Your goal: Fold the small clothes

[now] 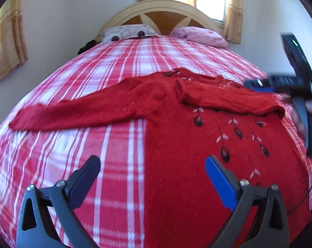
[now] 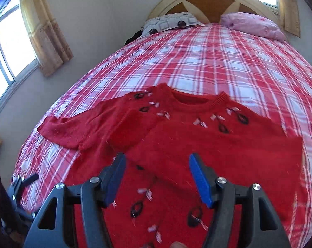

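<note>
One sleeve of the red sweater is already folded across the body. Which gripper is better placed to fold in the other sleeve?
Probably the left gripper. It is open, beside the sweater, and the unfolded sleeve stretches out on its side. The right gripper is over the sweater's body.

The right gripper (image 1: 259,84) is blurry, and the picture's edge cuts off most of it. The red sweater's (image 2: 197,144) bottom runs past the edge. The hand (image 1: 300,122) is just a smear.

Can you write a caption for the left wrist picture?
Open left gripper over a red sweater on a plaid bed, one sleeve folded in.
</note>
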The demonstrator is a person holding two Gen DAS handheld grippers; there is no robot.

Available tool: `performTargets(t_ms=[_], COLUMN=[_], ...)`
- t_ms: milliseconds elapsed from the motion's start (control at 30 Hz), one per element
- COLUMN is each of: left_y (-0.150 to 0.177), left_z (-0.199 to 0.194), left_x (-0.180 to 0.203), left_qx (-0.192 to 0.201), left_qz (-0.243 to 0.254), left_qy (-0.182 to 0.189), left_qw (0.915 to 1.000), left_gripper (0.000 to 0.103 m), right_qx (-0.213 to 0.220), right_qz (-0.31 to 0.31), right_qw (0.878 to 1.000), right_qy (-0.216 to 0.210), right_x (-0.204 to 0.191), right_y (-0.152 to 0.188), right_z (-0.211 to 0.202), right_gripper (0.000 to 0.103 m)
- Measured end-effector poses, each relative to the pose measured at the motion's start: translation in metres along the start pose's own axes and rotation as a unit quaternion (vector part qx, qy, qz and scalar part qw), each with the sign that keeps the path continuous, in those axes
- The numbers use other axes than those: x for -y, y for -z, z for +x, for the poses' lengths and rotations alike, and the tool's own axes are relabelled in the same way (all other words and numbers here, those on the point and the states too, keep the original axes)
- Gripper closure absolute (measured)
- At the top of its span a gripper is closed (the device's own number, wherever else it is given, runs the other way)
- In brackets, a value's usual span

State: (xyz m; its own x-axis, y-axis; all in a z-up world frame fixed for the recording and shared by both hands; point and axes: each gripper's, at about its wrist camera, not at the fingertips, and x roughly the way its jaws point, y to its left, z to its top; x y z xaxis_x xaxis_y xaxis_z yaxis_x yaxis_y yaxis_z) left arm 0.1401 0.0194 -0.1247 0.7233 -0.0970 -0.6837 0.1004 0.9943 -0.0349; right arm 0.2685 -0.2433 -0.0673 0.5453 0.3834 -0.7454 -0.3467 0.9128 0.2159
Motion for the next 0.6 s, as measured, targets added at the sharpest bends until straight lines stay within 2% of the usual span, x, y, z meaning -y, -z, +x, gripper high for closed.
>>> performTargets(t_ms=[133,200,233,300,367,433,467,500,567,600], left_y=[-0.036,-0.052,-0.063,-0.078,-0.088,-0.098,-0.1,-0.102,-0.103,-0.102], left_z=[0.011,0.022,0.032,0.052,0.07,0.09,0.096,0.106,0.121,0.13], left_x=[0.022,0.032,0.037,0.041,0.044,0.052,0.053,0.056,0.062,0.066], left_qx=[0.01,0.013,0.011,-0.004,-0.017,-0.033,-0.04,-0.05,-0.074,-0.086], left_qz=[0.028,0.045,0.053,0.053,0.046,0.051,0.046,0.038,0.039,0.042], left_qy=[0.026,0.029,0.027,0.035,0.029,0.023,0.026,0.027,0.031,0.028], left_qw=[0.9992,0.9985,0.9982,0.998,0.9984,0.9979,0.9978,0.9976,0.996,0.995], left_gripper=[0.011,0.019,0.02,0.021,0.028,0.029,0.033,0.037,0.038,0.043], right_qx=[0.014,0.02,0.025,0.039,0.059,0.07,0.078,0.082,0.081,0.08], right_qz=[0.016,0.027,0.031,0.036,0.042,0.05,0.056,0.061,0.067,0.066], right_qw=[1.0,0.999,0.999,0.998,0.997,0.995,0.994,0.994,0.993,0.993], right_qy=[0.02,0.017,0.017,0.026,0.038,0.047,0.048,0.049,0.052,0.054], right_x=[0.019,0.031,0.038,0.05,0.063,0.075,0.08,0.085,0.093,0.097], right_y=[0.033,0.049,0.056,0.071,0.083,0.092,0.097,0.102,0.109,0.11], right_z=[-0.026,-0.037,-0.042,-0.055,-0.066,-0.074,-0.078,-0.081,-0.081,-0.081], right_gripper=[0.039,0.039,0.039,0.039,0.039,0.039,0.039,0.039,0.039,0.038])
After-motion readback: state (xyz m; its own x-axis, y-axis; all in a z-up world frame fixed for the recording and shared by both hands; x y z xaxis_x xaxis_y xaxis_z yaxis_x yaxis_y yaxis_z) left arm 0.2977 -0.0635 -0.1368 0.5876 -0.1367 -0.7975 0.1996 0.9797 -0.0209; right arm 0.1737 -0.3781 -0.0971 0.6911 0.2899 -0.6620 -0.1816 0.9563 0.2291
